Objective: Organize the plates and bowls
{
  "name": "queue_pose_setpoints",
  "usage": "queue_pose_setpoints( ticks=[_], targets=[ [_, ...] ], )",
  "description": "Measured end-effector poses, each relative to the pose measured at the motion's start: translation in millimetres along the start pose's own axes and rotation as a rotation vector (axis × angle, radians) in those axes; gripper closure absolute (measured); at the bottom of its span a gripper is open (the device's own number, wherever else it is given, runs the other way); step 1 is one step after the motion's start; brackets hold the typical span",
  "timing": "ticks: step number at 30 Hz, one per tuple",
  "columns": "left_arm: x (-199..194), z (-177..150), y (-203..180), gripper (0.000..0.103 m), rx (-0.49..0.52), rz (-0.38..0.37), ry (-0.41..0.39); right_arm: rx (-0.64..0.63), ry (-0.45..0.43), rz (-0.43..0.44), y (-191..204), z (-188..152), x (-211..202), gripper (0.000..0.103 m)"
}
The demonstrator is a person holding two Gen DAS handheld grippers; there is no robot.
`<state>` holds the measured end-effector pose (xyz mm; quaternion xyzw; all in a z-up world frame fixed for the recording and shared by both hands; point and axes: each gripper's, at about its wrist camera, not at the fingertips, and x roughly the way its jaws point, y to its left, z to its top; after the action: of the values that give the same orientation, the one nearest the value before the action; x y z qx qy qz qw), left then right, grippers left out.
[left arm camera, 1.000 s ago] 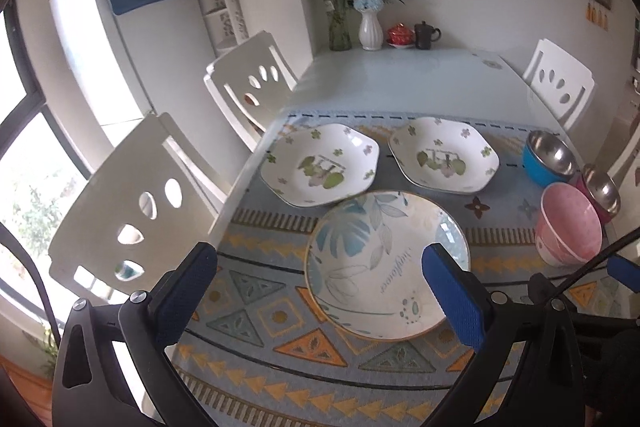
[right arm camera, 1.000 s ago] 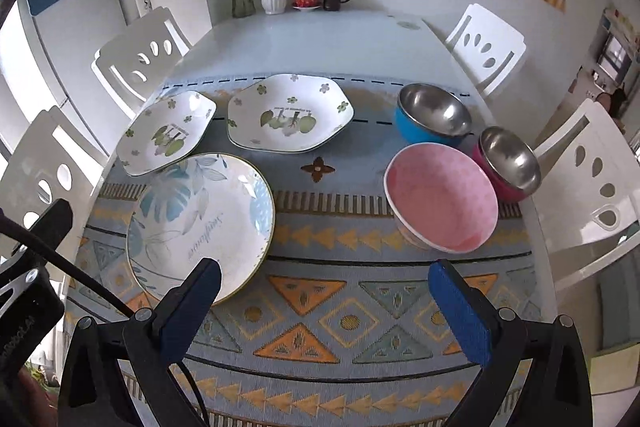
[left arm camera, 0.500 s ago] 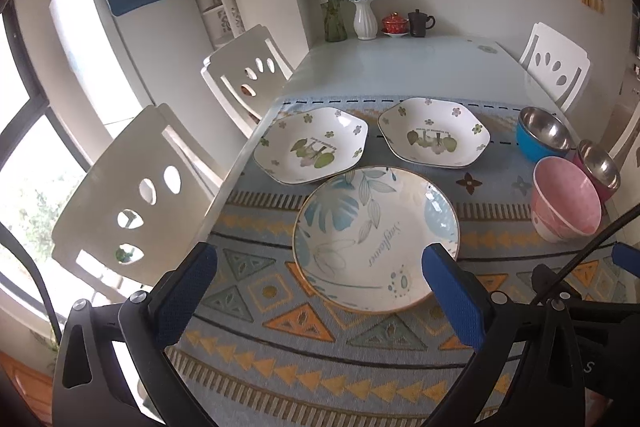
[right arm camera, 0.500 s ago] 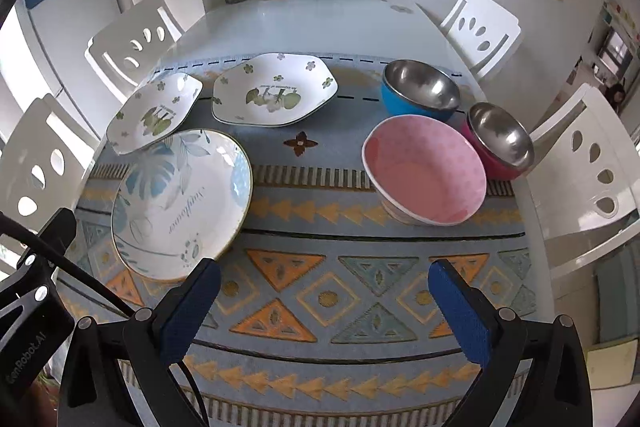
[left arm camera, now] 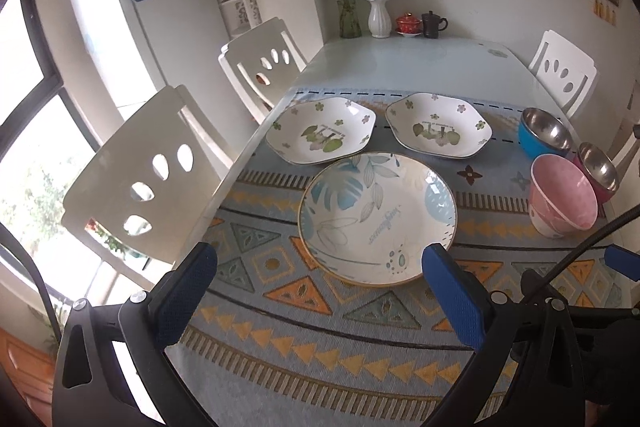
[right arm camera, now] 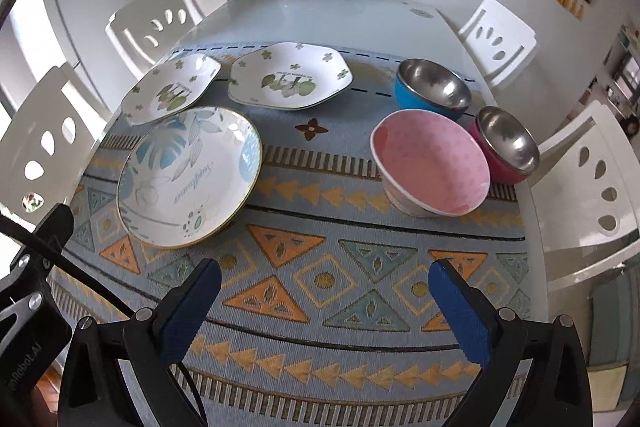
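We count three plates (right arm camera: 188,175) and three bowls (right arm camera: 432,167) on the desk (right arm camera: 320,15), plates left, bowls right, our left tongs (left arm camera: 320,279) and right tongs (right arm camera: 324,287) both wide, empty.

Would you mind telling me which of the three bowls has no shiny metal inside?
The pink bowl, nearest the right gripper. Its inside is matte pink with a faint pattern, while the blue bowl and the magenta bowl behind it are both lined with reflective steel.

On the patterned woven mat (right arm camera: 320,279), a round leaf-printed plate (right arm camera: 188,179) is set left, two hexagonal floral plates (right arm camera: 290,77) behind it, and a pink bowl (right arm camera: 432,167) right, before two steel-lined bowls (right arm camera: 434,89).
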<state>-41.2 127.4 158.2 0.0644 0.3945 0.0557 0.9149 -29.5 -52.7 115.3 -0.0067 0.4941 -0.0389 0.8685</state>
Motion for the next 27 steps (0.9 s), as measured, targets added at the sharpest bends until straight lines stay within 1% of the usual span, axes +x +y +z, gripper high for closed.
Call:
queue_pose_setpoints(
  ticks=[6,9,13,18,24,27],
  targets=[
    [6.3,-3.4,2.6,0.001,-0.026,0.014,0.041,0.004,-0.002,0.014,-3.2,-1.5,-0.5,0.000],
    [5.8,-5.1,2.2,0.001,-0.033,0.017,0.044,0.009,-0.007,0.011,-5.9,-1.9,-0.4,0.000],
    [4.9,-5.2,3.8,0.001,-0.055,-0.017,0.042,0.016,0.002,0.033,-8.7,-1.8,0.8,0.000],
    [5.7,-3.2,-0.5,0.001,-0.042,0.002,0.031,0.013,0.031,0.049,-10.0,-2.2,7.3,0.000],
    [10.9,-0.3,-4.8,0.001,-0.037,-0.006,0.044,0.006,0.019,0.042,-10.2,0.7,7.1,0.000],
    [14.1,0.9,-5.5,0.001,-0.037,-0.008,0.051,0.016,0.019,0.057,-12.0,2.5,7.8,0.000]
  ],
)
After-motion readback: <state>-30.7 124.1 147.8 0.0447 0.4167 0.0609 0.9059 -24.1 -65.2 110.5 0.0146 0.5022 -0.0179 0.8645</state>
